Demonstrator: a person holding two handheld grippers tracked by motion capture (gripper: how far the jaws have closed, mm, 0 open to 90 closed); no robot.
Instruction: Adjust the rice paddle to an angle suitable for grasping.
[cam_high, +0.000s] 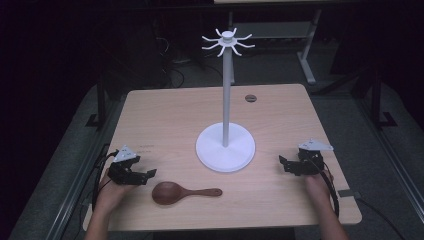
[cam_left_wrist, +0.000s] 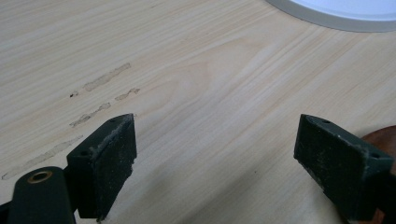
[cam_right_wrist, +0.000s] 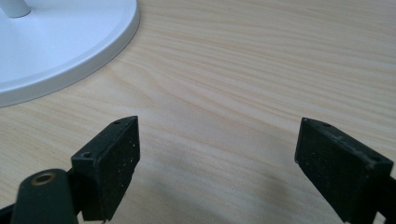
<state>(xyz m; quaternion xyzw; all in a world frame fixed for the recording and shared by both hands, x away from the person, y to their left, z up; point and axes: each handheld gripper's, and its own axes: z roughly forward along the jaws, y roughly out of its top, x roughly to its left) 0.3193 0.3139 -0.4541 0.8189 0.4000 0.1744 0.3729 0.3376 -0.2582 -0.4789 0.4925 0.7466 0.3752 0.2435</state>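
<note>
Seeing light wood surface (cam_high: 175, 110) mid-frame in high view, white stand (cam_high: 225, 145) sitting centre: round base, thin upright pole, ring of curved hooks up top near upper centre. Dark wooden spoon (cam_high: 180, 192) lying flat lower centre-left, bowl pointing left, handle running right, clear of the stand base. Left gripper (cam_high: 147, 174) sitting lower left, held in a hand (cam_high: 111, 195), fingers (cam_left_wrist: 109, 161) spread wide and released, gripping nothing; pointing right, just beside the spoon bowl, apart from it. In left gripper view, looking across bare wood with faint scuff marks at left, stand base edge showing at upper right, sliver of brown spoon peeking behind the right-hand finger at lower right. Right gripper (cam_high: 283, 162) sitting lower right of high view, pointing left toward the stand base, held in the other hand (cam_high: 318, 184). In right gripper view, fingers (cam_right_wrist: 112, 161) also spread wide, released, nothing between; stand base filling upper left corner.
</note>
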